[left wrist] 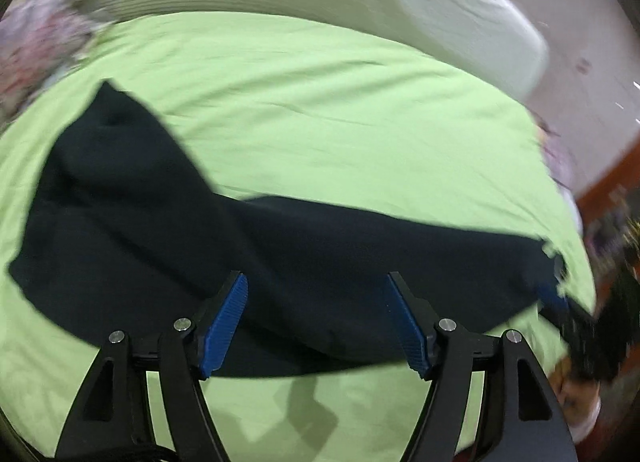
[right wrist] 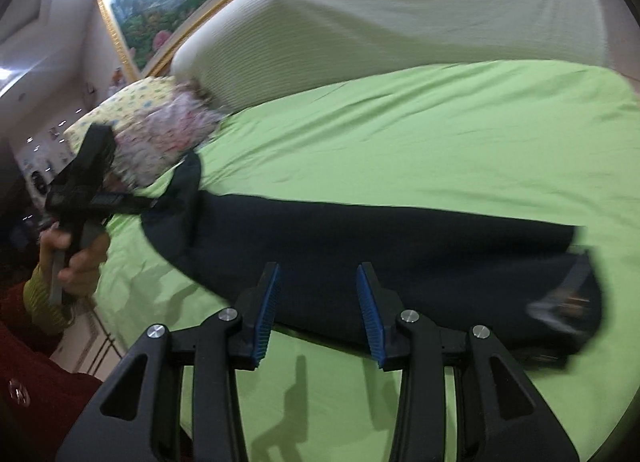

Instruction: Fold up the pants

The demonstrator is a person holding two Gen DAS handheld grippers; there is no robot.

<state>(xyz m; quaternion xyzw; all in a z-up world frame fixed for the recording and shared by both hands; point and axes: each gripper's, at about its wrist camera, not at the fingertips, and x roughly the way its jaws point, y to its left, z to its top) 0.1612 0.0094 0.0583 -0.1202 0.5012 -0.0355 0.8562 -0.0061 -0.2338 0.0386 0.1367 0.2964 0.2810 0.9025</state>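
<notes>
At the far left of the right wrist view the left gripper (right wrist: 132, 201) is held up beside a floral pillow (right wrist: 160, 141); in its own view its jaws are spread wide and hold nothing; the dark pants (left wrist: 280, 262) lie stretched lengthwise across the green bed (left wrist: 340, 121), one leg kinked upward at the left end — likely laid long so both ends can be caught; the right gripper (right wrist: 318, 314) hovers over the near edge, jaws apart, empty — probably ready to pinch near the waistband end on the right.
</notes>
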